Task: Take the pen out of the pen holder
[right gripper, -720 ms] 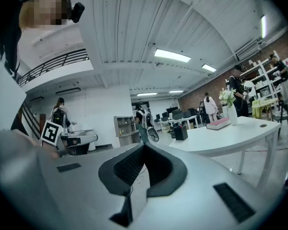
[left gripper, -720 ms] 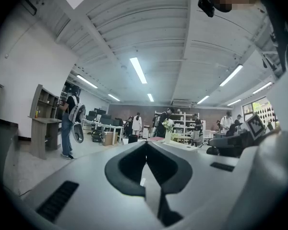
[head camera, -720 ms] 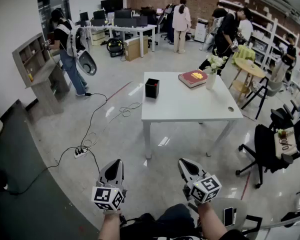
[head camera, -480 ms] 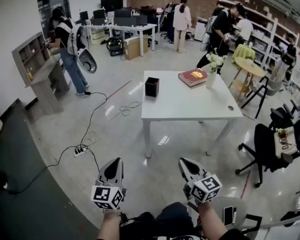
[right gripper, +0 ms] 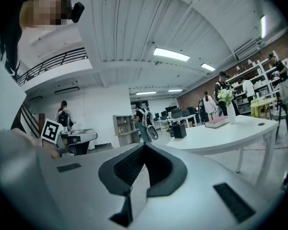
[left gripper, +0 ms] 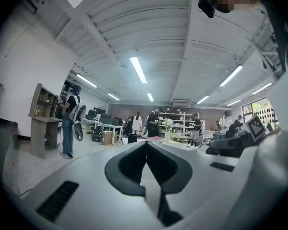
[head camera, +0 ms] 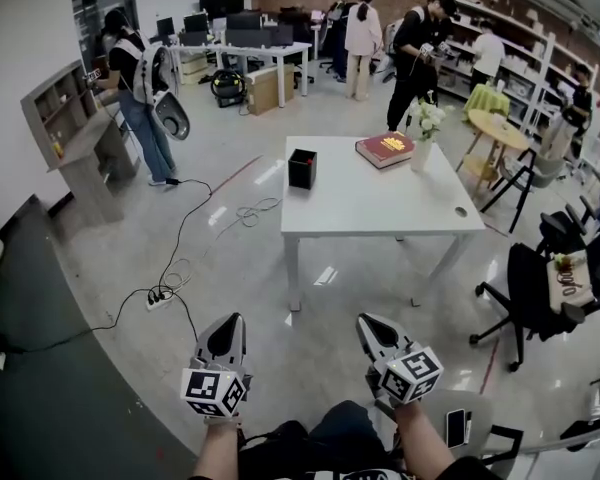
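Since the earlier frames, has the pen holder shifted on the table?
No. The pen holder stays at the far-left corner of the table, left of the red book.

Bare floor (head camera: pixel 325 313) lies open between the left gripper (head camera: pixel 227 330), the right gripper (head camera: pixel 371 329) and the near edge of the white table (head camera: pixel 380 213). The black pen holder (head camera: pixel 302 169) stands at the table's far left corner, free above, well apart from the red book (head camera: pixel 385 151) and the vase (head camera: pixel 422 155). A cable (head camera: pixel 185 243) trails over the floor at left, and an office chair (head camera: pixel 530 288) stands at right.
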`<action>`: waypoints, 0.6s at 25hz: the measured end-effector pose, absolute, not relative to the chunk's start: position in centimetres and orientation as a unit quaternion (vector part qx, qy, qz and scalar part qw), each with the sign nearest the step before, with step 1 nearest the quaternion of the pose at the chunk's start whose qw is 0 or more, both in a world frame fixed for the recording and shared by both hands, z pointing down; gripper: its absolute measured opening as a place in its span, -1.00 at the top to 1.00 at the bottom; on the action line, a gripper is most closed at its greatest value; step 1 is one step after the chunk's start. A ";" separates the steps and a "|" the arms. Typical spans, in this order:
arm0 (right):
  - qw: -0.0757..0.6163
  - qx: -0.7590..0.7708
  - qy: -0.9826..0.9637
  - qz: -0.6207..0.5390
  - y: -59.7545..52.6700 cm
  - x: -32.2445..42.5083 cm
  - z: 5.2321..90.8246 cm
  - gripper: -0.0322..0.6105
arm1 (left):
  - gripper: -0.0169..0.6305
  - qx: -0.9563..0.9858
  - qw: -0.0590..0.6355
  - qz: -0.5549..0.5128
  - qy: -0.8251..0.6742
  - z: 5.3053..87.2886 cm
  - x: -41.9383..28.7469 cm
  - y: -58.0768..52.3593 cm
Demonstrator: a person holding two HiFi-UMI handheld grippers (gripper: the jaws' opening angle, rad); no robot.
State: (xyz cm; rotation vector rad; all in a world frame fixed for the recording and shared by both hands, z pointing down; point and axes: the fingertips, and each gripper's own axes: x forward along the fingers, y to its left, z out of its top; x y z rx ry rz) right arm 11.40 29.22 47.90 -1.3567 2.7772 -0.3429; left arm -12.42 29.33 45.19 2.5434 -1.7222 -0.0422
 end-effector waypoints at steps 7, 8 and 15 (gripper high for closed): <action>0.018 -0.438 0.892 -0.112 28.7 11.7 47.8 0.87 | 0.94 0.828 0.039 -0.015 -0.559 45.4 -12.2 29.0; 0.020 -0.441 0.890 -0.113 28.6 11.8 47.8 0.87 | 0.94 0.828 0.039 -0.015 -0.559 45.4 -12.4 29.0; 0.027 -0.477 0.871 -0.113 27.4 12.7 47.3 0.87 | 0.94 0.822 0.037 -0.015 -0.568 45.1 -14.2 27.9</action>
